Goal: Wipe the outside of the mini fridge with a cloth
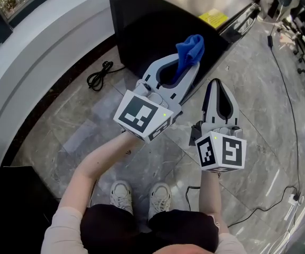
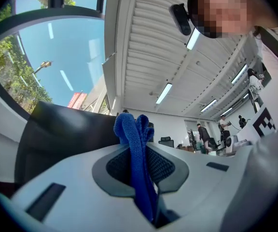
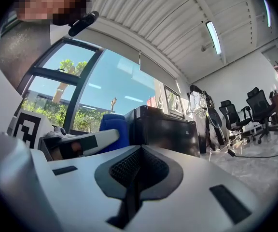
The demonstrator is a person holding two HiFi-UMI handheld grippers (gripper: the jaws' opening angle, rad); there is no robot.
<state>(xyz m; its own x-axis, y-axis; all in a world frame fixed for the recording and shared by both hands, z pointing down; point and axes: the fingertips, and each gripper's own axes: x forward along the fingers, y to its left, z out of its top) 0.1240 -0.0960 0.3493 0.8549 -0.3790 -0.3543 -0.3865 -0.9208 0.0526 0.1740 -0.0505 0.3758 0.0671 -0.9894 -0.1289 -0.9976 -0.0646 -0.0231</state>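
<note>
My L hand-held gripper (image 1: 185,74) clamps 1 blue cloth (image 1: 191,51), close to 1 black mini fridge (image 1: 158,25); my R hand-held gripper (image 1: 219,84) clenched on itself, beside L

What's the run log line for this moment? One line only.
left gripper: shut on blue cloth | right gripper: shut, empty | mini fridge: ahead, cloth contact unclear

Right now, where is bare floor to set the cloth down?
Bare tiles lie between the coiled cable and the shoes, and right of the right gripper. Crowded by the fridge, where the left gripper holds the cloth.
</note>
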